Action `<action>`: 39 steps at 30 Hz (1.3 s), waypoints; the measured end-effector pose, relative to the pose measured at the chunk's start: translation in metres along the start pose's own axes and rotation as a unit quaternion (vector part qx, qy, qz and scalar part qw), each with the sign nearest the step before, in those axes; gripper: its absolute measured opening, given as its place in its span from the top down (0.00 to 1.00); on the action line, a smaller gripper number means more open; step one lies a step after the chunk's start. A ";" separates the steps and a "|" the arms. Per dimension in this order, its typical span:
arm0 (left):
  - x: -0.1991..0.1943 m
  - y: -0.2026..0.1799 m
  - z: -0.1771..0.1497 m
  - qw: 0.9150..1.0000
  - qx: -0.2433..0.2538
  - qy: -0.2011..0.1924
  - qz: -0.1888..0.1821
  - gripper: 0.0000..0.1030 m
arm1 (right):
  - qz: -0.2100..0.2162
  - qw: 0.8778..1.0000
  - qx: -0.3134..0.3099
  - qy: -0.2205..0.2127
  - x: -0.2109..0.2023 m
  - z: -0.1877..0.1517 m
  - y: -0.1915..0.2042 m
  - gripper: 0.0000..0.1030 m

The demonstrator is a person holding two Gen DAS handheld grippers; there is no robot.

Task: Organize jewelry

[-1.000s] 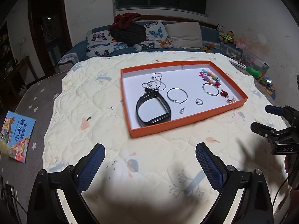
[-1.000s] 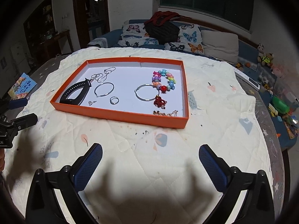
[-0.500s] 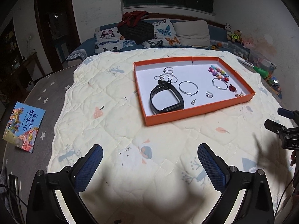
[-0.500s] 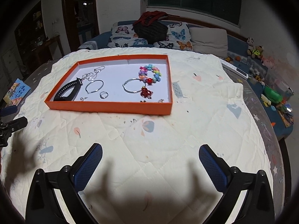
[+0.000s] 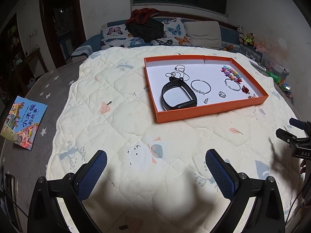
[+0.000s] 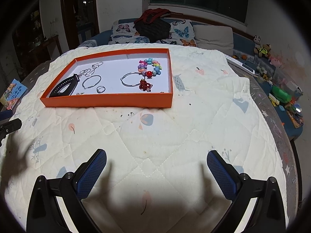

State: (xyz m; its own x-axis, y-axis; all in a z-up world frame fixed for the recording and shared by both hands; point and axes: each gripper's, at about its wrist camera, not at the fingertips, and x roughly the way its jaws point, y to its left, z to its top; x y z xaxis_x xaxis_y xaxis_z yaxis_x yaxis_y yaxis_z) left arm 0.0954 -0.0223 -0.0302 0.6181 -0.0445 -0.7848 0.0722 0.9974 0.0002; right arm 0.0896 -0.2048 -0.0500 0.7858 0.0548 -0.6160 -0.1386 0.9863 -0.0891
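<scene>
An orange tray [image 5: 206,110] [image 6: 108,100] with a white floor lies on the quilted table cover. Inside it are a black wristband [image 5: 177,96] [image 6: 64,86], thin chains [image 5: 179,71] [image 6: 93,68], a silver bangle [image 5: 200,86] [image 6: 91,81], a ring [image 5: 222,94] [image 6: 101,89], a second silver hoop [image 5: 232,84] [image 6: 132,79], a coloured bead bracelet [image 5: 231,73] [image 6: 149,68] and a red charm [image 5: 245,89] [image 6: 144,85]. My left gripper [image 5: 155,171] is open, well short of the tray. My right gripper [image 6: 156,171] is open too, with nothing between its fingers.
A picture book [image 5: 23,123] lies at the table's left edge. A sofa with butterfly cushions [image 5: 155,33] and a dark bag [image 6: 153,29] stands behind. Toys [image 6: 279,95] lie on the right. The right gripper's tips [image 5: 291,134] show at the left view's right edge.
Both grippers have drawn back from the tray, which now looks smaller and farther off. Both stay open and hold nothing. The jewelry in the tray has not moved.
</scene>
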 end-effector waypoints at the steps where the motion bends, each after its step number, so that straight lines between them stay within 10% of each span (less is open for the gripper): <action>1: 0.000 0.001 0.000 1.000 -0.003 -0.003 -0.006 0.00 | 0.002 1.000 0.001 0.000 0.000 0.000 0.000 0.00; 39: 0.014 -0.002 -0.002 1.000 0.004 0.000 0.003 0.00 | -0.006 1.000 0.003 0.004 0.006 -0.004 -0.013 0.00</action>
State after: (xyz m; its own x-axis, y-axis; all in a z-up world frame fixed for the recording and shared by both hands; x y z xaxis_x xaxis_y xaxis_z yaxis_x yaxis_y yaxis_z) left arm 0.1026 -0.0247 -0.0425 0.6186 -0.0386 -0.7848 0.0752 0.9971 0.0102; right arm 0.0939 -0.2183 -0.0554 0.7831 0.0413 -0.6205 -0.1249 0.9879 -0.0919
